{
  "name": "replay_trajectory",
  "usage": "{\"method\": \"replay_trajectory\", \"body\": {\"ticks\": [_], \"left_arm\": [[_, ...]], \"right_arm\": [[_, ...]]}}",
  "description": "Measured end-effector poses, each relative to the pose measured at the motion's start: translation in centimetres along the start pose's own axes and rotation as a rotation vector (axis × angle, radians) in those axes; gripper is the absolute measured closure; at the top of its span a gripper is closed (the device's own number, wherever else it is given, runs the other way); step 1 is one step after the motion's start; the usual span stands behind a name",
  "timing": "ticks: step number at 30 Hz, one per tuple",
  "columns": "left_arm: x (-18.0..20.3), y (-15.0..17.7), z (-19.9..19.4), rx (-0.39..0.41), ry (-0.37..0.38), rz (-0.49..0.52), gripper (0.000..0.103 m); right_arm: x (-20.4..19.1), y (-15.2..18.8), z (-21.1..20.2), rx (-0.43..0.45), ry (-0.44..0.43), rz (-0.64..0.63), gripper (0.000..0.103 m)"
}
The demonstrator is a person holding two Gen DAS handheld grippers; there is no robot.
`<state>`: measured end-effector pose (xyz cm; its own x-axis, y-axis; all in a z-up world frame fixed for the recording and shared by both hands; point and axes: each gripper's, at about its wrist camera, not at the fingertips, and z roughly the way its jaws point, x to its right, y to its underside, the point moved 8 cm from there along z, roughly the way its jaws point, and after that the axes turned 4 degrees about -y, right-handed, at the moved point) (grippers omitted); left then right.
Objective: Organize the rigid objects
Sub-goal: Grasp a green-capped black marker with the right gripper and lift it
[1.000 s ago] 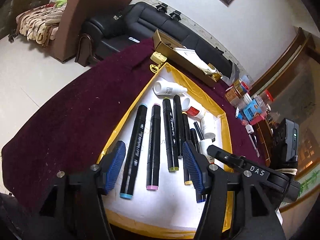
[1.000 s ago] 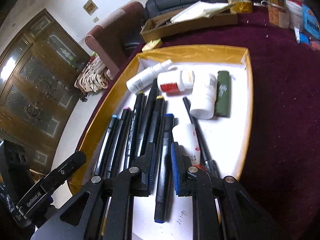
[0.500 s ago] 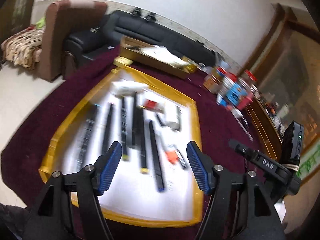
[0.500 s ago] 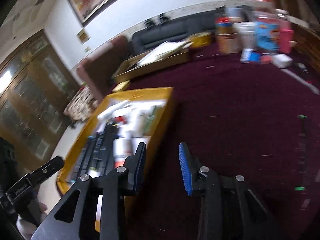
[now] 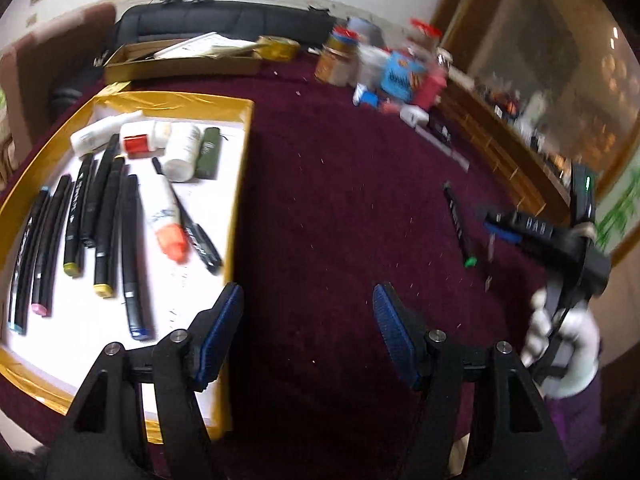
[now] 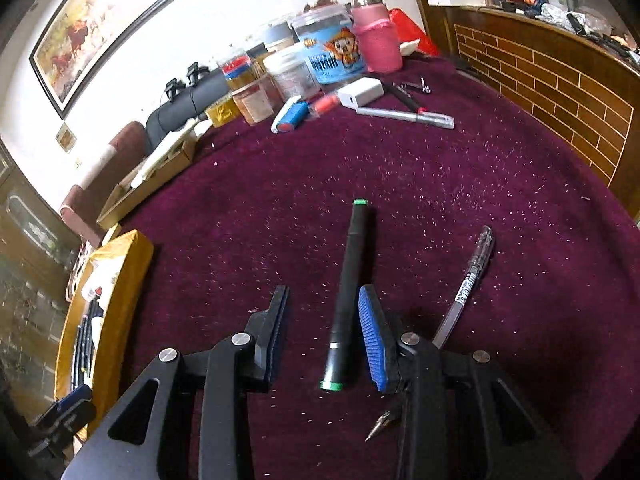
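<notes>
— Green-capped marker [image 6: 347, 295] lies on the maroon cloth [image 6: 440, 184], between the right gripper's [image 6: 322, 332] spread fingers, beside one pad.
— And the left gripper [image 5: 306, 330]?
— Wide apart, empty, by the yellow tray [image 5: 240, 184].

Clear pen [image 6: 467, 280] partly hidden behind right tongs [image 6: 324, 336]; far jars [image 5: 384, 64] blurred.

- The right gripper [image 6: 320, 332] left the yellow-rimmed tray [image 6: 120, 264], swung out over the maroon cloth [image 6: 400, 184], and its jaws spread from nearly closed to open around a green-capped marker [image 6: 346, 296].
- The left gripper [image 5: 306, 332] swung rightward, from above the row of markers [image 5: 80, 232] to the tray's right edge, jaws open as before.
</notes>
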<state>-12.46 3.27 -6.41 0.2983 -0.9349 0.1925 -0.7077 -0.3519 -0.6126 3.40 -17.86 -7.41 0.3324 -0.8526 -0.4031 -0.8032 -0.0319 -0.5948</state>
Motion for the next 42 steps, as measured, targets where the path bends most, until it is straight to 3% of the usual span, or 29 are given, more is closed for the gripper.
{"method": "replay_trajectory", "body": {"ticks": [7,9,11,32,37,42], "left_arm": [[1.5,0.7,0.2,-0.007,-0.06,0.055,0.036],[1.6,0.6,0.2,0.002,-0.073,0.065,0.036],[1.6,0.6,0.2,0.006,-0.081,0.069,0.036],[1.0,1.3,0.6,-0.006,-0.104,0.068,0.036],[0.9,1.3,0.5,-0.006,-0.103,0.067,0.036],[1.0,1.4,0.4,-0.011,-0.093,0.061,0.036]], "right_arm": [[0.9,0.8,3.6,-0.099,0.093,-0.057,0.07],[0.5,0.9,3.8,-0.092,0.132,-0.108,0.071],[0.2,1.3,3.7,-0.09,0.148,-0.124,0.087],[-7.1,7.1,3.7,-0.21,-0.11,0.01,0.089],[-7.3,7.1,3.7,-0.225,-0.149,0.021,0.082],[-5.1,5.3,1.5,-0.148,-0.202,0.061,0.079]]}}
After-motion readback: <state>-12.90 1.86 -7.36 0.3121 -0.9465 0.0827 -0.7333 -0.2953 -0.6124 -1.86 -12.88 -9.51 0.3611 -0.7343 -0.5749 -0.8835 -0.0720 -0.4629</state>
